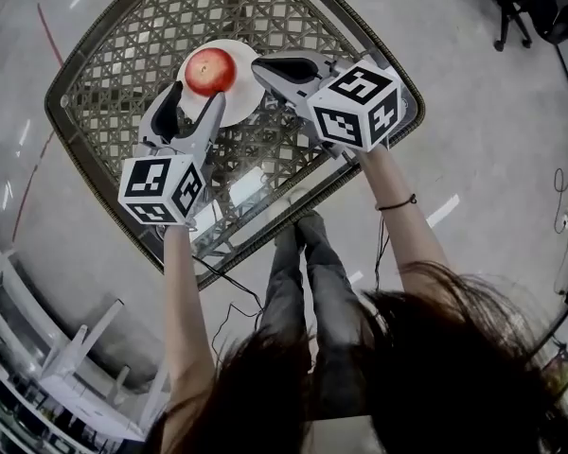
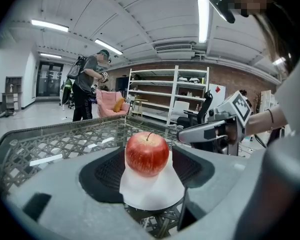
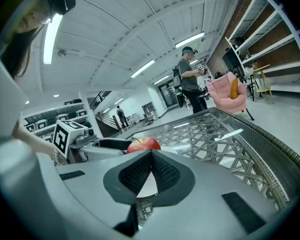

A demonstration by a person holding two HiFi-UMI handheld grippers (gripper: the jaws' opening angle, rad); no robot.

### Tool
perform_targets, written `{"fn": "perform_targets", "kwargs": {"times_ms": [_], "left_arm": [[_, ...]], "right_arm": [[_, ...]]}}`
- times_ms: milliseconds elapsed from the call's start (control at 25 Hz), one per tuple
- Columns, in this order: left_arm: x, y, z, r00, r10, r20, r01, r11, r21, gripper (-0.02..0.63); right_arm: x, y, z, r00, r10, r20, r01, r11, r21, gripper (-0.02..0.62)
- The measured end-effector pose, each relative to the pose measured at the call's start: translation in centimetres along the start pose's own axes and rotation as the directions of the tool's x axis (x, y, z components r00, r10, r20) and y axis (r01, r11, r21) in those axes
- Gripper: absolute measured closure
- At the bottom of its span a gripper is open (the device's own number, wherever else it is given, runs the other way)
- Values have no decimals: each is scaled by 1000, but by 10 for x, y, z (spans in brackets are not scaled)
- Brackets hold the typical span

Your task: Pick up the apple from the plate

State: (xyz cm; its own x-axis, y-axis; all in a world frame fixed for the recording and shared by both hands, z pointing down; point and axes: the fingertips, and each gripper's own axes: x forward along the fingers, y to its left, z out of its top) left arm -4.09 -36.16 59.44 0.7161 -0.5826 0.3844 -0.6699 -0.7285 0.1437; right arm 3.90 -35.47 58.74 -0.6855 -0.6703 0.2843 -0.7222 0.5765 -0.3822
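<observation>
A red apple (image 1: pixel 210 71) sits on a small white plate (image 1: pixel 247 96) near the far corner of the table. My left gripper (image 1: pixel 196 100) is open, its two jaws reaching onto the plate with the tips at the apple's near side. In the left gripper view the apple (image 2: pixel 147 153) stands upright between the dark pads (image 2: pixel 102 171), and a gap shows on each side. My right gripper (image 1: pixel 260 66) is shut and empty, its tip over the plate's right rim next to the apple. In the right gripper view the apple (image 3: pixel 143 144) peeks over the closed jaws.
The plate rests on a square woven-lattice table (image 1: pixel 123 83) with a raised rim. An office chair (image 1: pixel 511 8) stands at the far right and white shelving (image 1: pixel 66 367) at the near left. A person (image 2: pixel 87 86) stands beyond the table, by shelves (image 2: pixel 167 96).
</observation>
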Motion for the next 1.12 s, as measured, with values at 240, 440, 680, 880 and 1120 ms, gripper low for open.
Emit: {"fn": "perform_targets", "kwargs": {"times_ms": [240, 440, 680, 880, 1120], "left_arm": [[10, -2, 0, 1000, -20, -15, 20, 999, 31, 255], [18, -2, -1, 999, -34, -18, 35, 999, 35, 215], [24, -1, 0, 999, -44, -23, 46, 997, 67, 202], [32, -1, 3, 997, -69, -30, 72, 990, 118, 201], [39, -3, 3, 995, -88, -38, 93, 984, 155, 201]], "right_arm": [[0, 0, -1, 1000, 5, 3, -5, 1000, 8, 586], [1, -2, -3, 1000, 3, 3, -3, 1000, 15, 586], [0, -6, -1, 1000, -5, 11, 5, 1000, 14, 586], [3, -8, 1, 1000, -3, 15, 2, 1000, 15, 586], [3, -9, 1, 1000, -11, 14, 11, 1000, 15, 586]]}}
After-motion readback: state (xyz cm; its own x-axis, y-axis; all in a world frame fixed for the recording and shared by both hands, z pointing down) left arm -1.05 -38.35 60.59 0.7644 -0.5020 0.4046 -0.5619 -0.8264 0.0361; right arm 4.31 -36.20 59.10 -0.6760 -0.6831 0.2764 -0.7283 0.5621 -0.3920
